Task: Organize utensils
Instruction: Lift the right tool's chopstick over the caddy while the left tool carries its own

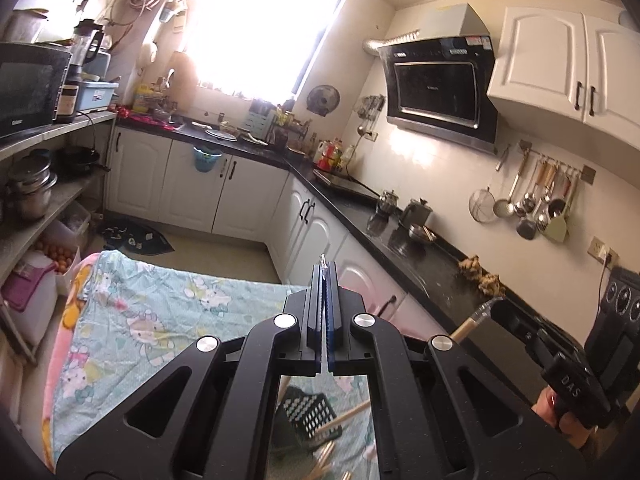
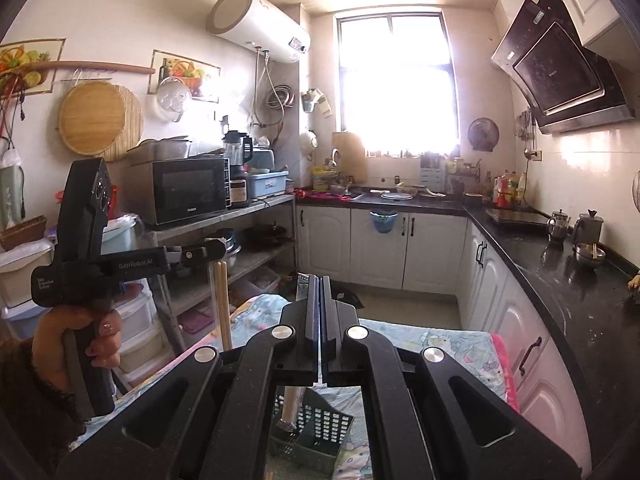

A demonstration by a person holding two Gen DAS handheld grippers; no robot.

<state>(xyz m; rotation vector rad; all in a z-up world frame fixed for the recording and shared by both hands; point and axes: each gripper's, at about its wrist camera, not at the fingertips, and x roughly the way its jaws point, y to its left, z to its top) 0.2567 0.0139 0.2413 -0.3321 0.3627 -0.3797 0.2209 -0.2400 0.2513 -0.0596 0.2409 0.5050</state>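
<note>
My left gripper (image 1: 323, 270) is shut, with only a thin glint at its tip in its own view. From the right wrist view, a hand holds the left gripper (image 2: 216, 247), and a pair of wooden chopsticks (image 2: 222, 300) hangs straight down from its jaws. My right gripper (image 2: 320, 280) is also shut. The left wrist view shows the right gripper (image 1: 495, 307) clamped on a wooden-handled utensil (image 1: 469, 325) that sticks out to the left. Below both, a black mesh utensil basket (image 2: 320, 428) (image 1: 308, 412) lies on the cartoon-print cloth (image 1: 160, 300), with loose wooden sticks beside it.
A black countertop (image 1: 420, 268) runs along the right with kettles (image 1: 416, 212) and a small metal bowl. Ladles hang on a wall rack (image 1: 536, 200). A shelf unit with a microwave (image 2: 188, 194) and pots stands to the left. Open floor lies beyond the table.
</note>
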